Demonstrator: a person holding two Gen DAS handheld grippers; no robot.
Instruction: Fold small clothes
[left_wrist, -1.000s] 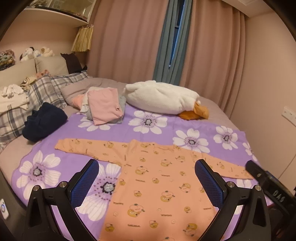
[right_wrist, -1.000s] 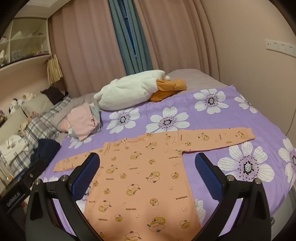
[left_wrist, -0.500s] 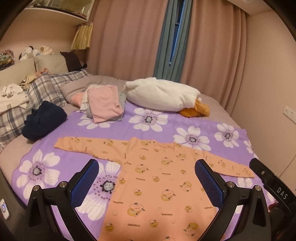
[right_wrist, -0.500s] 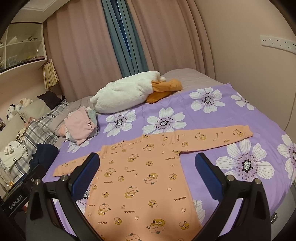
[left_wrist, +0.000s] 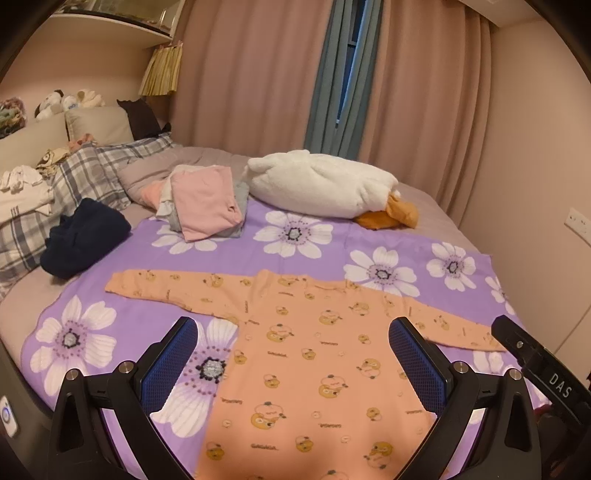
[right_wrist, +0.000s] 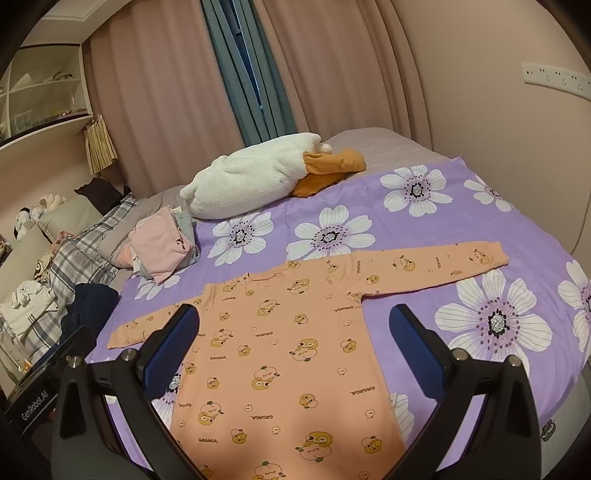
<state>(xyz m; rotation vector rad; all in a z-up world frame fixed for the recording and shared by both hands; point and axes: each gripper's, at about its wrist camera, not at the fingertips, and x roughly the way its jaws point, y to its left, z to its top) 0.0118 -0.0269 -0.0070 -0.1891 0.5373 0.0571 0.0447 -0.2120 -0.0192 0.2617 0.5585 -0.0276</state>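
Floor-length dusty-pink pleated curtains (left_wrist: 258, 85) cover the far wall, parting on a teal inner curtain (left_wrist: 343, 74) over a dark window. Plain pink walls (right_wrist: 498, 74) carry a white socket strip (right_wrist: 554, 79). A white wall shelf (right_wrist: 40, 99) hangs above a beige padded headboard (left_wrist: 33, 136). Lighting is warm and dim.

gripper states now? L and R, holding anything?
Left gripper: open, empty, above the orange long-sleeved duck-print garment.
Right gripper: open, empty, above the same garment.
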